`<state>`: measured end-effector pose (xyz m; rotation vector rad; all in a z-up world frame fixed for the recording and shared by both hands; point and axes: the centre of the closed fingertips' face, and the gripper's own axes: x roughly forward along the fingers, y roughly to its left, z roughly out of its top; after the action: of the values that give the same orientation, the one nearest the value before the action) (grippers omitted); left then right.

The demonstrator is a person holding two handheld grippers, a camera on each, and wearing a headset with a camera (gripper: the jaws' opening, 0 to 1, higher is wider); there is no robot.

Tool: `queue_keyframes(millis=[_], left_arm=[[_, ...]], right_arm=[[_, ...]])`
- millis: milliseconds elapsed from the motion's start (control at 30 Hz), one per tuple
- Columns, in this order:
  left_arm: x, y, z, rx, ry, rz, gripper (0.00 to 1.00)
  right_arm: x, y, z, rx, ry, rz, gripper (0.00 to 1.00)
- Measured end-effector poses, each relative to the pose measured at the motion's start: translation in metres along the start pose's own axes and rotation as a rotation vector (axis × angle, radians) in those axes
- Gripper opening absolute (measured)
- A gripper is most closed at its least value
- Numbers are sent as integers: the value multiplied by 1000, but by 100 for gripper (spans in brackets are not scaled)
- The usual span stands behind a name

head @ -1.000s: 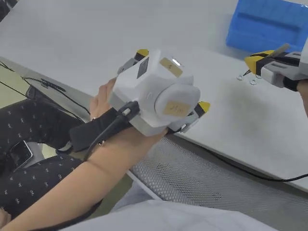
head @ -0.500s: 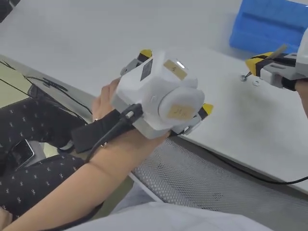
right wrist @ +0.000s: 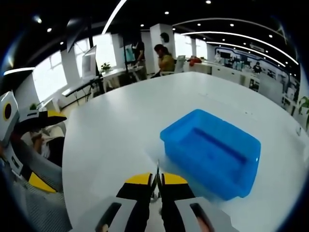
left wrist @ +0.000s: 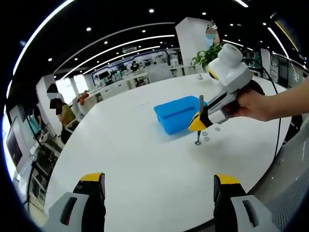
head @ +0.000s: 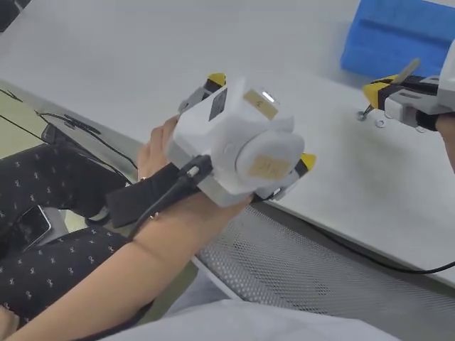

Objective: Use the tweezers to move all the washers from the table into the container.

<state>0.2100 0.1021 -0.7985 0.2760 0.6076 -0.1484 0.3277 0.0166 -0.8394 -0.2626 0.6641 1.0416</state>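
Progress: I am judging the task at an early stage. I am counting about four washers point(left wrist: 198, 143) lying loose on the white table point(head: 142, 71), in a small cluster near the blue container point(right wrist: 203, 174) but apart from it. I am seeing no washer inside: in the right gripper view the container's floor is looking bare, though something that small could be escaping me.

Right gripper point(right wrist: 157, 183): its jaws are pressing together on the tweezers point(left wrist: 201, 102), which are pointing down with the tip at, or just above, the nearest washer. I cannot tell whether the tweezer tips are pinching it yet.

Left gripper point(left wrist: 159, 181): it is idling near the table's front edge, well apart from the washers, with its jaws spread wide and gripping nothing.

Remaining, as I am reading it: every washer I can see is waiting to be picked up and carried across to the container.
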Motion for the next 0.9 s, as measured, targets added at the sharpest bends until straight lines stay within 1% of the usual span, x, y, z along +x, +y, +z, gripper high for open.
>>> queue_keyframes(millis=[167, 333, 433, 500, 633, 767, 900], left_arm=[[0, 0, 0, -3, 1, 2, 96], [0, 0, 0, -2, 0, 1, 96], [0, -1, 1, -2, -1, -3, 96], [-1, -1, 1, -4, -6, -4, 96], [-2, -1, 3, -2, -16, -6, 96], [-2, -3, 4, -2, -21, -13, 96], [-3, -5, 6, -1, -31, -24, 96]], right_arm=[[1, 0, -1, 1, 5, 2, 4], [0, 1, -3, 1, -3, 4, 3], [-3, 2, -7, -16, -13, -9, 3], [-3, 0, -6, -2, -20, -13, 3], [-3, 0, -6, 11, -9, -19, 3], [-2, 3, -6, -4, 4, -28, 2], [-2, 3, -6, 4, 18, -27, 2]])
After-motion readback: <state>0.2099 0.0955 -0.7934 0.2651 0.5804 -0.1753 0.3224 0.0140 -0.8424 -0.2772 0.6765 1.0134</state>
